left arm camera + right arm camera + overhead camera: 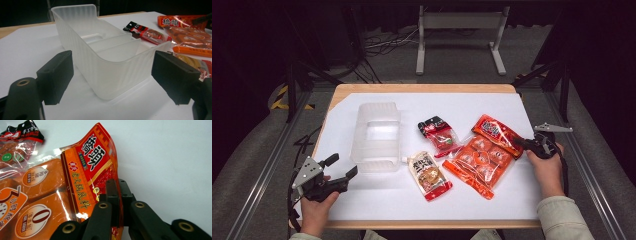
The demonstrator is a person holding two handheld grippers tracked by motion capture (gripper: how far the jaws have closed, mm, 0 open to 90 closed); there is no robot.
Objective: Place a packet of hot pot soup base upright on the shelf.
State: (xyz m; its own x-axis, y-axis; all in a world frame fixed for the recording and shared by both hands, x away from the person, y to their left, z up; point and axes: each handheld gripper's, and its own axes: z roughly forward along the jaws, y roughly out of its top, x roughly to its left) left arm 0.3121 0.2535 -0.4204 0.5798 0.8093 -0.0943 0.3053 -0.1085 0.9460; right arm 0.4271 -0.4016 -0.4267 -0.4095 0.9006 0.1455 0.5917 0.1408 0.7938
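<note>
Right gripper view: right gripper [117, 195] pinches the large orange-red plastic food packet [479, 157] by its edge, at three o'clock from the translucent plastic bin [377, 135]. Lift slowly, keeping the pinch. Left gripper [112, 82] waits wide.

The right tool [523, 143] grips the orange packet's [482, 157] edge on the tabletop [362, 200]; the left tool [341, 167] hovers open near a clear bin [377, 135].

dark room, grey floor [452, 60], white metal stand [460, 30] behind table [377, 89].
</note>
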